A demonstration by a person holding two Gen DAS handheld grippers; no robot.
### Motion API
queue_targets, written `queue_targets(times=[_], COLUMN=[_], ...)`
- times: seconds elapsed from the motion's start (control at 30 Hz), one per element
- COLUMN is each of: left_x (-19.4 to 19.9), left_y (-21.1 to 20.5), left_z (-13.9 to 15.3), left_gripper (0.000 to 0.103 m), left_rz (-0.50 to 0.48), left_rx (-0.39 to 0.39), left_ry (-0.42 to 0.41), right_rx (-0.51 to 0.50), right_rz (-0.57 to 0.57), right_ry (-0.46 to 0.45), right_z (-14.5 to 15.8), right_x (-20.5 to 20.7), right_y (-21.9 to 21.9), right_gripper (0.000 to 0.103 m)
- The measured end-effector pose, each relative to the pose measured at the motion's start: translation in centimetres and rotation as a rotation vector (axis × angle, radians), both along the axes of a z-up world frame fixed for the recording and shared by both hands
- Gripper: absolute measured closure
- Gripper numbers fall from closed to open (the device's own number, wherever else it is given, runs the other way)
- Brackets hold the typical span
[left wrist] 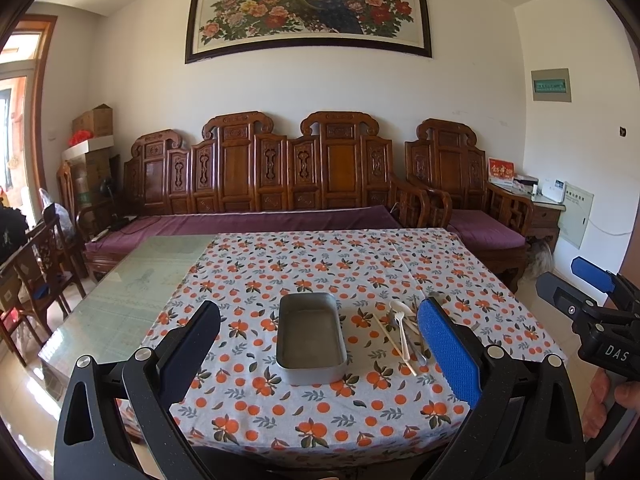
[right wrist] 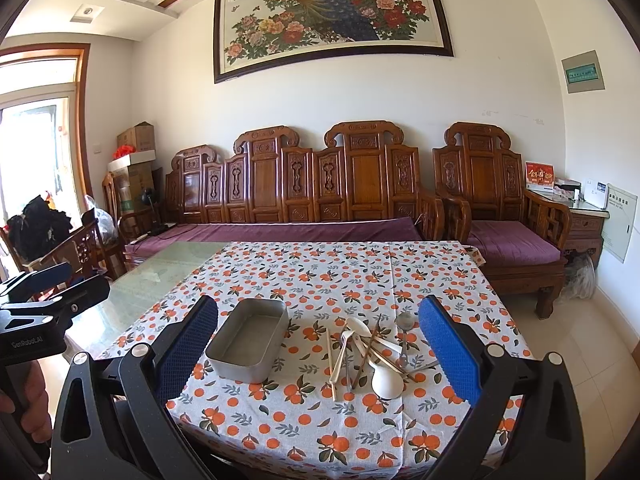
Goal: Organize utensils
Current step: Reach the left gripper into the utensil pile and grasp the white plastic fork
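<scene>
An empty grey metal tray [left wrist: 311, 369] [right wrist: 224, 354] rests on the orange-patterned tablecloth [left wrist: 320, 264] [right wrist: 320, 272]. To its right lies a loose pile of utensils [left wrist: 404, 330] [right wrist: 374, 350]: white plastic spoons [right wrist: 386, 380], a metal spoon [right wrist: 405, 322], wooden chopsticks [right wrist: 331, 364] and darker sticks. My left gripper [left wrist: 320, 356] hangs open above the table's near edge, framing the tray. My right gripper [right wrist: 320, 356] is open too, held back from the pile, with nothing between its fingers. The right gripper [left wrist: 592, 304] also shows at the edge of the left wrist view.
Bare glass tabletop [left wrist: 132, 280] lies left of the cloth. Behind the table stand a carved wooden bench [left wrist: 260, 184] and an armchair [left wrist: 472, 200] with purple cushions. Wooden chairs [left wrist: 44, 264] sit at the left. A hand [right wrist: 28, 408] holds the left gripper's handle.
</scene>
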State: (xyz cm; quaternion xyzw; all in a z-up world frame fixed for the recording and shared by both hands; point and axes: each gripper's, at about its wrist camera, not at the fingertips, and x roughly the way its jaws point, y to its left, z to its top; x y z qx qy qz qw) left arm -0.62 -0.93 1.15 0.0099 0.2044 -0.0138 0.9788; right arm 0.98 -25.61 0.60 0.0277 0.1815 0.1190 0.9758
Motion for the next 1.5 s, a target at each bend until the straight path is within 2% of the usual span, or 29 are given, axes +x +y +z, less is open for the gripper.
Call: queue_targets(times=[0.63,0.8,1.2,1.5], left_x=[-0.1,0.4,3.4,7.0], left_y=[0.0,-0.1,-0.9,-1.6], left_z=[-0.1,-0.8,-5.0,-8.5], left_gripper=[0.008,0.008,0.008,0.008], left_rz=[-0.004,-0.008,-0.031,-0.102], left_rx=[0.0,0.001,0.042,0.042], left_ry=[-0.002,0.026,0.131,0.238], right_rx=[0.003,0.007,-0.004,-0.037], right_rz=[0.001,0.007,0.02,0.049], right_ry=[-0.001,0.009,0.066,0.12], right_z=[0.5,0.4,-3.2,-6.8], right_x=[0.0,0.1,2.7,6.5], right_y=[-0.1,-0.1,-1.2,-1.6], right_gripper=[0.003,0.003,0.003,0.016])
